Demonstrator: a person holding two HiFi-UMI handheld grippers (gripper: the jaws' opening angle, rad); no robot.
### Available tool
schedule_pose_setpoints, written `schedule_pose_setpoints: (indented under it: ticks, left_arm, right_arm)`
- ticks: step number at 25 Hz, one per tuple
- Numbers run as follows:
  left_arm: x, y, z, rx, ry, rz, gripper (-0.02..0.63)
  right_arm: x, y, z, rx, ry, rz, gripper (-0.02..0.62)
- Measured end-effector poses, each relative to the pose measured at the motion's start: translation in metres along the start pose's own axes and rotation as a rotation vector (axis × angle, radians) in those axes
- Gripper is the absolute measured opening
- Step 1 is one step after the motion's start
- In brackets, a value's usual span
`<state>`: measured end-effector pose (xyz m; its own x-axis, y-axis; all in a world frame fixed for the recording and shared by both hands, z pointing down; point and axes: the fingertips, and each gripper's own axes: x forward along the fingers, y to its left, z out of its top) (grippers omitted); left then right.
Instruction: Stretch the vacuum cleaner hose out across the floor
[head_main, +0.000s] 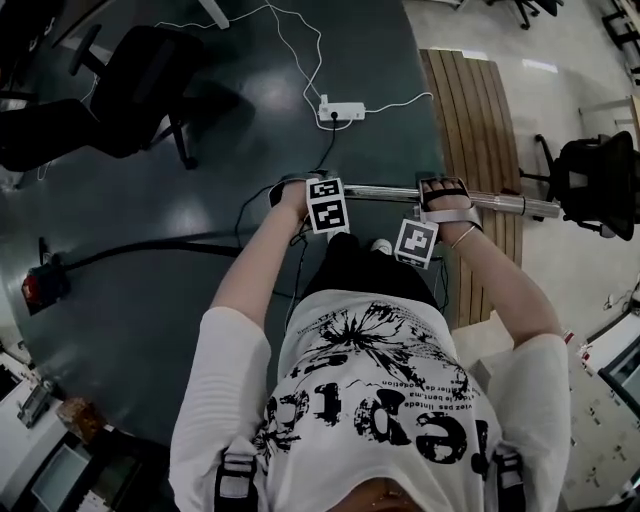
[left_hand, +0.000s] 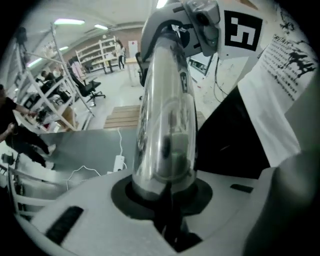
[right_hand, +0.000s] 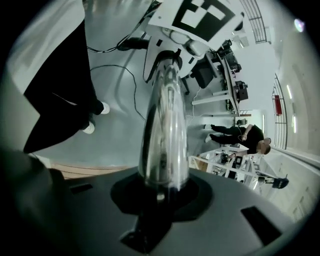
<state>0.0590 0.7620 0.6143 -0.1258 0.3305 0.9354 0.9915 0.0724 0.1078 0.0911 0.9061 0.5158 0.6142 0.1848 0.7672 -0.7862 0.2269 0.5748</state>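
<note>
Vacuum cleaner hose (head_main: 150, 251) lies on the dark floor (head_main: 100, 200). Its long axis runs left to right, from the red-and-black cleaner body (head_main: 42, 285) at the left edge toward the person; free floor reaches ahead up to an office chair (head_main: 140, 80) and a power strip (head_main: 341, 112), and a wooden slat strip (head_main: 480, 120) borders it at the right. A chrome tube (head_main: 500, 204) also runs left to right, its tip over the slats near a second chair (head_main: 600, 185), and the left gripper (left_hand: 167, 200) and the right gripper (right_hand: 160, 192) are both clamped on it. Where the hose meets the tube is hidden behind the person's left arm, and the cleaner body is too dark to make out well.
</note>
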Motion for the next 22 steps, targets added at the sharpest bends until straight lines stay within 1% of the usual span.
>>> schedule_pose_setpoints:
  ticks: [1,2,3,4,5,6,8,10,12,13,14,16,17,18,19,20,22]
  left_arm:
    - [0.004,0.015,0.006,-0.047,-0.044,0.081,0.058]
    - [0.004,0.031,0.013,-0.121,-0.102,0.168,0.136]
    - [0.002,0.046,0.02,-0.204,-0.165,0.247,0.257]
    - [-0.001,0.056,0.027,-0.269,-0.213,0.31,0.374]
    - [-0.004,0.063,0.033,-0.301,-0.242,0.363,0.391]
    - [-0.007,0.067,0.04,-0.306,-0.262,0.411,0.396]
    - [-0.016,0.07,0.054,-0.295,-0.315,0.501,0.407]
    - [-0.03,0.069,0.071,-0.284,-0.387,0.588,0.408]
    - [-0.046,0.066,0.086,-0.274,-0.46,0.694,0.408]
    - [-0.051,0.066,0.092,-0.292,-0.492,0.741,0.408]
    - [-0.053,0.065,0.097,-0.335,-0.518,0.777,0.408]
    - [-0.053,0.066,0.103,-0.476,-0.571,0.828,0.407]
    - [-0.053,0.067,0.105,-0.557,-0.598,0.858,0.393]
    - [-0.053,0.069,0.104,-0.639,-0.618,0.896,0.333]
    - [-0.052,0.071,0.102,-0.721,-0.629,0.935,0.228]
    - [-0.051,0.072,0.098,-0.802,-0.635,0.969,0.147]
    - [-0.046,0.072,0.091,-0.953,-0.639,1.018,0.049]
  right_arm:
    - [0.007,0.003,-0.005,0.011,0.009,0.028,0.075]
    - [0.013,0.007,-0.009,0.03,0.013,0.058,0.075]
    - [0.019,0.011,-0.013,0.054,0.011,0.089,0.075]
    - [0.023,0.016,-0.016,0.076,0.005,0.119,0.075]
    - [0.027,0.021,-0.02,0.096,-0.005,0.148,0.075]
    - [0.031,0.025,-0.024,0.11,-0.016,0.177,0.075]
    - [0.038,0.034,-0.034,0.13,-0.034,0.238,0.074]
    - [0.051,0.039,-0.046,0.139,-0.042,0.289,0.074]
    - [0.068,0.041,-0.059,0.126,-0.047,0.315,0.074]
    - [0.077,0.042,-0.064,0.111,-0.05,0.317,0.074]
    - [0.085,0.044,-0.069,0.096,-0.053,0.317,0.074]
    - [0.1,0.052,-0.074,0.085,-0.072,0.323,0.074]
    - [0.106,0.056,-0.073,0.09,-0.089,0.333,0.074]
    - [0.113,0.061,-0.071,0.1,-0.105,0.345,0.074]
    - [0.121,0.066,-0.069,0.111,-0.118,0.357,0.075]
    - [0.129,0.072,-0.067,0.121,-0.128,0.372,0.075]
    - [0.149,0.086,-0.063,0.137,-0.143,0.405,0.075]
